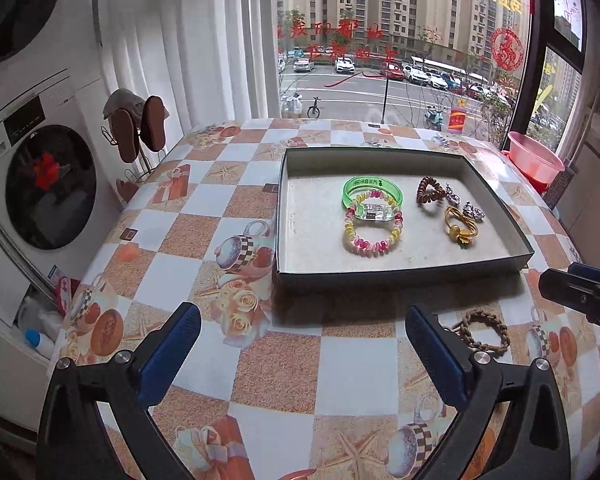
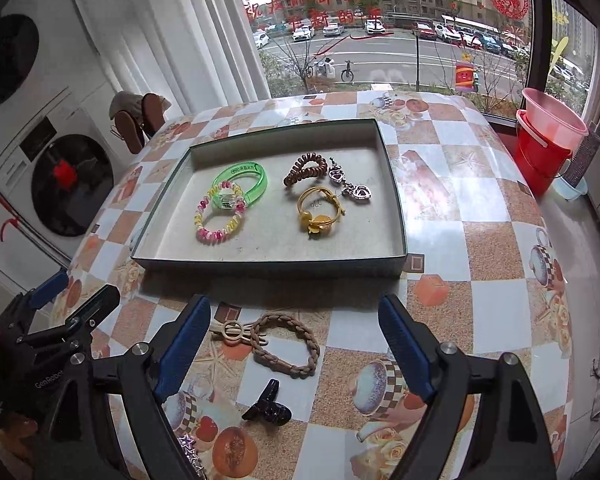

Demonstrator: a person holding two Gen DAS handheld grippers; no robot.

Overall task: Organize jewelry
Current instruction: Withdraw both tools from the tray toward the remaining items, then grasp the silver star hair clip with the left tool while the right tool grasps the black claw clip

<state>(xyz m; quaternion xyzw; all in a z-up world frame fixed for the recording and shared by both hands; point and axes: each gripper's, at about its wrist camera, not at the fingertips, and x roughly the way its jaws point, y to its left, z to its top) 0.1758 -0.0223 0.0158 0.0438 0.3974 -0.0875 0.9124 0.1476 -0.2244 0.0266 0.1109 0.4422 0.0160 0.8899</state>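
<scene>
Both spread wide and empty: left gripper (image 1: 303, 350) over tablecloth (image 1: 204, 216), right gripper (image 2: 294, 336) straddling braided hair tie (image 2: 286, 344).

Both wrist views face the window; both share the tray (image 1: 404, 276).

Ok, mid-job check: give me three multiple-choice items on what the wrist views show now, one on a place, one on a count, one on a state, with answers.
1. Where is the braided brown hair tie?
A. in the tray
B. on the tablecloth in front of the tray
C. in the pink basin

2. How many bracelets lie in the tray?
A. two
B. four
C. none

3. What state is the right hand-held gripper in?
A. shut on the black claw clip
B. shut on the hair tie
C. open, holding nothing

Answers:
1 B, it lies outside the tray's near wall.
2 A, the green bangle and the pink-and-yellow beaded bracelet.
3 C, its fingers stand apart, touching nothing.
</scene>
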